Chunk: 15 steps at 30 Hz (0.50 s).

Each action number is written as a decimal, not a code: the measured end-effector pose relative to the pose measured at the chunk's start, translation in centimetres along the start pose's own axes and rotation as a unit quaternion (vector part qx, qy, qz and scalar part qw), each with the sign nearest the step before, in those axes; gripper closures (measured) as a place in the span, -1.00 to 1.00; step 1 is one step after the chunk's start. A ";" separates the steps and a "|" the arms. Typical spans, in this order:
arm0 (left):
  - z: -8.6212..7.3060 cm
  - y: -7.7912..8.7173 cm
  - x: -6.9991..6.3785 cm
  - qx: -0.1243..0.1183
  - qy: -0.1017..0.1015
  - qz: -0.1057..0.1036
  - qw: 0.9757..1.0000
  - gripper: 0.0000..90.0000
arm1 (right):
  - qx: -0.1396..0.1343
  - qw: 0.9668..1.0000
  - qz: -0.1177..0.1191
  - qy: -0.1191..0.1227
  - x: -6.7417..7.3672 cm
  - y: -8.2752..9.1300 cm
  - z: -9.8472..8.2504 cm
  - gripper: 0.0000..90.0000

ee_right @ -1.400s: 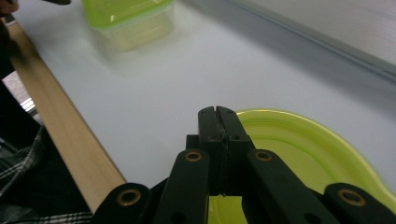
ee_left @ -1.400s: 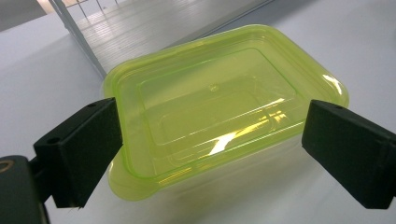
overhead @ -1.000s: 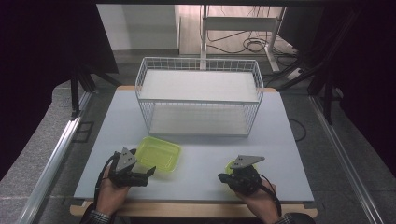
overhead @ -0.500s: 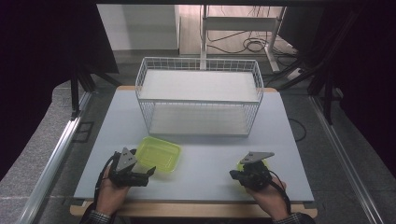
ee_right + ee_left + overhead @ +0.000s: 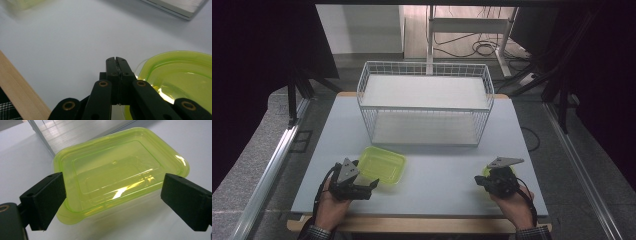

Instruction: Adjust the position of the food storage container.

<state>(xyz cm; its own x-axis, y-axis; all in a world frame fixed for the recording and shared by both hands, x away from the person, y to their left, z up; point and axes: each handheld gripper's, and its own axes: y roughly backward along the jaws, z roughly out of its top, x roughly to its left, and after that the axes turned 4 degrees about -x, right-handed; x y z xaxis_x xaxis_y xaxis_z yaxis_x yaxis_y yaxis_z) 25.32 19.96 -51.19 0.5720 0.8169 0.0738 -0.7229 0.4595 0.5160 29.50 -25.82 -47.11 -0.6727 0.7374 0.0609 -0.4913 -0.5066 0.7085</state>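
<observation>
Pale grey desk (image 5: 432, 165) with a wooden front edge, set in a dim room; metal rails along both sides, cables on the floor behind. White wire basket (image 5: 424, 107) standing at the far middle of the desk, nothing between it and the near things.

Yellow-green plastic container (image 5: 382, 165) lying on the desk near the front left, open side up, just ahead of the left tongs (image 5: 367, 182) — seen closer in the left gripper view (image 5: 120, 172). Left tongs (image 5: 112, 200) spread wide, one jaw at each side of the container's near edge, pads not pressing on it. Left hand (image 5: 329, 210) low at the desk's front edge, pointing inward and to the right.

Yellow-green lid (image 5: 180, 77) at the front right, mostly hidden under the right tongs (image 5: 484, 180) in the high view. Right tongs (image 5: 117, 62) closed tight — the lid's thin rim apparently pinched between the jaws. Right hand (image 5: 512, 207) coming in from the near right corner, angled left.
</observation>
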 end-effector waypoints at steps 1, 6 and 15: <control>0.0 0.0 0.0 0.000 0.000 0.000 1.000 -0.86 | 0.000 1.000 0.000 0.000 0.0 0.0 0.0 0.97; 0.1 -0.1 -0.2 0.006 0.003 -0.006 1.000 -0.84 | -0.010 1.000 -0.010 -0.003 -1.2 0.2 -0.3 0.97; 0.3 -0.2 -0.4 0.026 0.003 -0.005 1.000 -0.83 | -0.024 0.999 -0.035 -0.030 -3.1 0.9 -0.7 0.96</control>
<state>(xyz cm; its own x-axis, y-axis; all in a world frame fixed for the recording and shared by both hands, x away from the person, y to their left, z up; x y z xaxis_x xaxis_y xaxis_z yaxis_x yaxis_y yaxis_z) 25.37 19.42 -51.02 0.5764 0.8148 0.0631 -0.6961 0.4490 0.5602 30.76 -28.85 -47.18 -0.6014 0.7971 0.0555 -0.5631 -0.4720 0.6783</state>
